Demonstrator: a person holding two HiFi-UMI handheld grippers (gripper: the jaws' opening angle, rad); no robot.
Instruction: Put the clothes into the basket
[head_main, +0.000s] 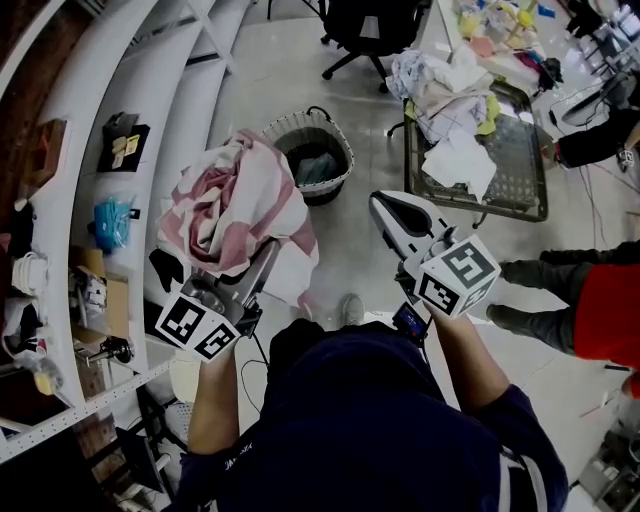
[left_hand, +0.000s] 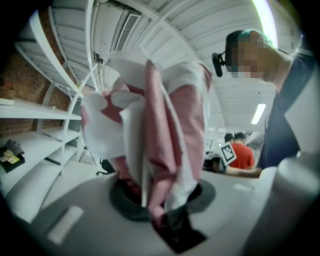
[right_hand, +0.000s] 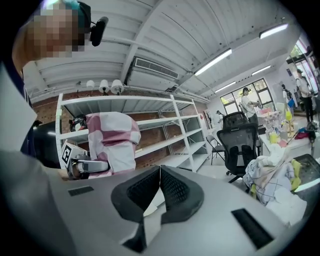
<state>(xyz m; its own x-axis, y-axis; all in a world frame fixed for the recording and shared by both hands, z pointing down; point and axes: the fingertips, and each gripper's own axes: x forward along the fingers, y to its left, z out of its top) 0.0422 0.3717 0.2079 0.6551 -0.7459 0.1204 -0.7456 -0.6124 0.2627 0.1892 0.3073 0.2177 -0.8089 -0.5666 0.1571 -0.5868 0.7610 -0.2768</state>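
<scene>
The pink-and-white cloth (left_hand: 150, 130) is covering most of the left gripper's (left_hand: 162, 202) jaws and is overlapping the basket's (head_main: 340, 140) rim beside that cloth.

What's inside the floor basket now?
A dark greenish garment lies inside the basket. Anything beneath it, and the basket's bottom, is covered from view.

A pink-and-white checked garment (head_main: 235, 205) is bunched and crumpled at centre left of the head view, raised off the floor. The round woven basket (head_main: 283, 125) stands upright at upper centre with a dark teal cloth (head_main: 315, 168) inside. More pale clothes (head_main: 450, 100) lie heaped at upper right.
</scene>
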